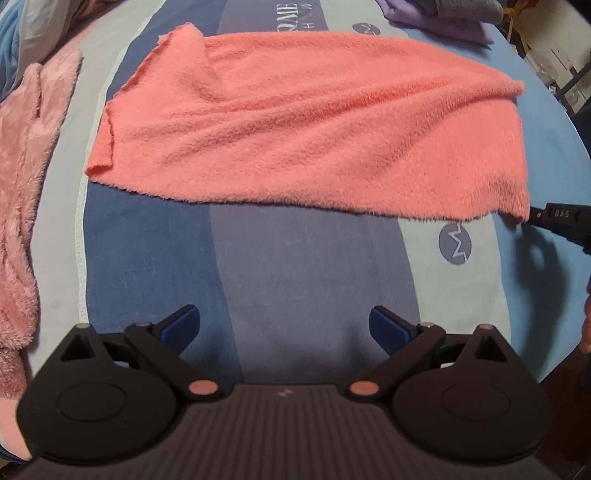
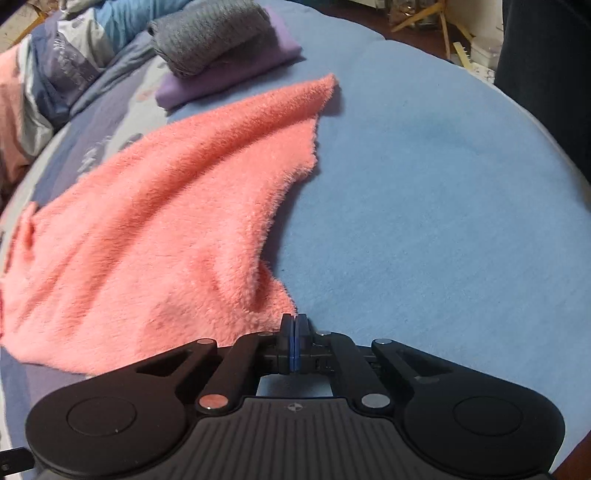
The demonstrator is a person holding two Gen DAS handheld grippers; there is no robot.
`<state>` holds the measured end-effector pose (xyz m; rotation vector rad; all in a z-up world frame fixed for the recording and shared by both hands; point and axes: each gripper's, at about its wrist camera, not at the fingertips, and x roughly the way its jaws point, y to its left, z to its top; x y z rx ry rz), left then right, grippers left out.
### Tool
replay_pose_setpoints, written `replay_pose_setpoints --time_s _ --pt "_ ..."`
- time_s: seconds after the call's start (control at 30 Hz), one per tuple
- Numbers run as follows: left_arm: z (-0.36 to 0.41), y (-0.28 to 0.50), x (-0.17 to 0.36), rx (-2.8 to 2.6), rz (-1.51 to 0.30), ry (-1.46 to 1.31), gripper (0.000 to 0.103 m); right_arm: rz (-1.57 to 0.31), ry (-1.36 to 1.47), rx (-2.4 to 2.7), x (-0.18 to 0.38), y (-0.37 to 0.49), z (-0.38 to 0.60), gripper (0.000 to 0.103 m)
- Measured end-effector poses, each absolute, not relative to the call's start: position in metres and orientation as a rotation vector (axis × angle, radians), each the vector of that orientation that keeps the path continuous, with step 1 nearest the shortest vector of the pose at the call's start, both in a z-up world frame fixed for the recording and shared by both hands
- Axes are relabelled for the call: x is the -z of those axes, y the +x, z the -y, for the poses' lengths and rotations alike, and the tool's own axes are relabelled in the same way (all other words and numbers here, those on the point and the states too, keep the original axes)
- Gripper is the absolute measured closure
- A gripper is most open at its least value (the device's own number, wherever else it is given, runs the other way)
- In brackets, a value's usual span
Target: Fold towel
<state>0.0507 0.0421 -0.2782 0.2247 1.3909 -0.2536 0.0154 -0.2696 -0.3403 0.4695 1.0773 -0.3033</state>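
Lying spread on the bed (image 1: pixel 303 266), the soft, light, floppy towel (image 1: pixel 295 122) is pinched at its near corner by the right gripper (image 2: pixel 294 325), while the left gripper (image 1: pixel 284 325) hangs wide open, best placed to take the other near corner.

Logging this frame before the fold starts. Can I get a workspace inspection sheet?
Surface: bed cover, blue and grey stripes with printed logos, soft, lightly creased.
Job's things: coral towel spread flat with wrinkles, far left corner turned over; near right corner lifted.
Clutter: pink fluffy cloth at the left edge; grey knit stacked on folded purple cloth beyond the towel.
Grippers: left gripper open, hovering short of the towel's near edge; right gripper shut on the towel's corner.
Cables: nothing seen.
Surroundings: rumpled bedding at the far end; wooden pieces and clutter off the bed, too blurred to name.
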Motion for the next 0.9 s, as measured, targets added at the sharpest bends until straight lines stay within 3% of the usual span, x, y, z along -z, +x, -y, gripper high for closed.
replay_pose_setpoints --time_s 0.3,0.7,0.9 --pt "-0.033 0.045 0.273 0.3 -1.374 0.247 0.003 -1.006 0.597 0.343 0.323 -0.025 0.284 0.102" --pt "-0.046 0.042 0.277 0.26 -1.39 0.228 0.003 -1.106 0.548 0.58 0.328 -0.093 0.301 0.103" --pt "-0.087 0.062 0.292 0.122 -1.411 -0.015 0.003 -1.11 0.586 0.611 0.331 -0.099 0.305 0.103"
